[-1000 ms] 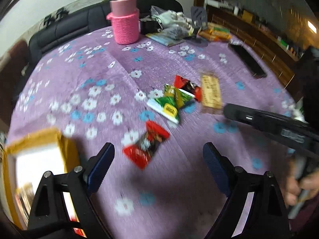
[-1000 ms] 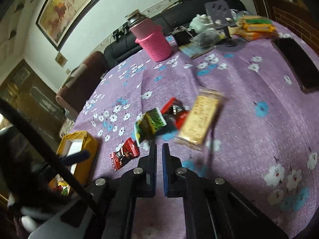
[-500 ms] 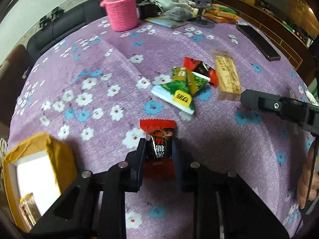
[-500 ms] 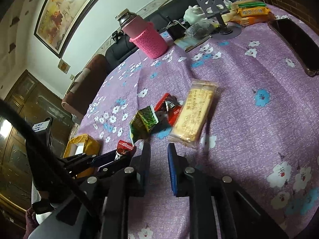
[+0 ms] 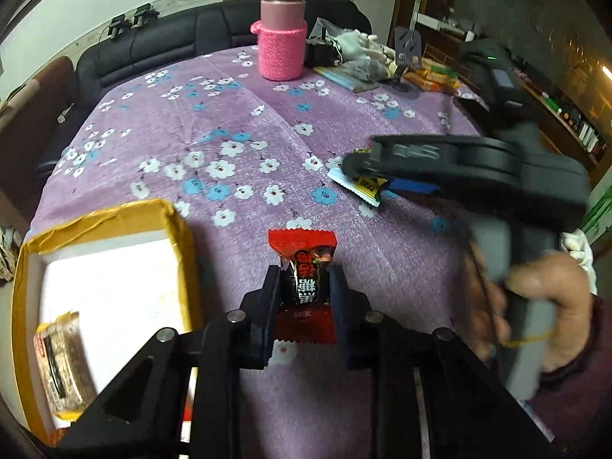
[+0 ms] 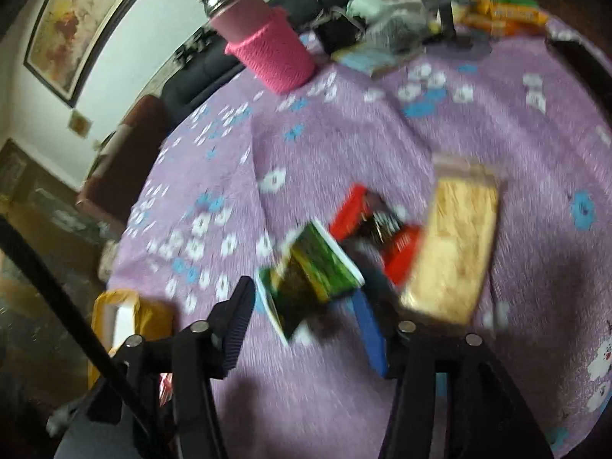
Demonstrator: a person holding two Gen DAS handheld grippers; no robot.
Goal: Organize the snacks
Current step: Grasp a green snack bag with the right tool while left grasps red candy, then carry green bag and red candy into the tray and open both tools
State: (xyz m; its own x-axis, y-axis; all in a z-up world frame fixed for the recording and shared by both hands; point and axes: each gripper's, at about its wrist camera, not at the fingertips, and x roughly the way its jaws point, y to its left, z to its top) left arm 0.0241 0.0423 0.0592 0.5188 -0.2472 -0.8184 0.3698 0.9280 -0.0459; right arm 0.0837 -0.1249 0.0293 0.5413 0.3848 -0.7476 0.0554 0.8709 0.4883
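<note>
My left gripper (image 5: pixel 305 281) is shut on a red and black candy wrapper (image 5: pixel 306 267) and holds it just above the purple flowered cloth, right of the yellow cardboard box (image 5: pixel 174 225). A tan snack bar (image 5: pixel 61 359) lies in the box. My right gripper (image 6: pixel 302 304) is open around a green snack packet (image 6: pixel 317 267), seen also in the left wrist view (image 5: pixel 367 187). Beside the packet lie a red packet (image 6: pixel 367 225) and a tan cracker pack (image 6: pixel 455 248).
A pink knit-covered flask (image 5: pixel 282 38) stands at the far side of the table. Bags, gloves, a phone stand and orange packs (image 5: pixel 432 74) are piled at the back right. A dark sofa (image 5: pixel 153 38) runs behind the table.
My left gripper closed on the red candy and lifted it toward the box. My right gripper opened from shut and moved forward around the green packet.
</note>
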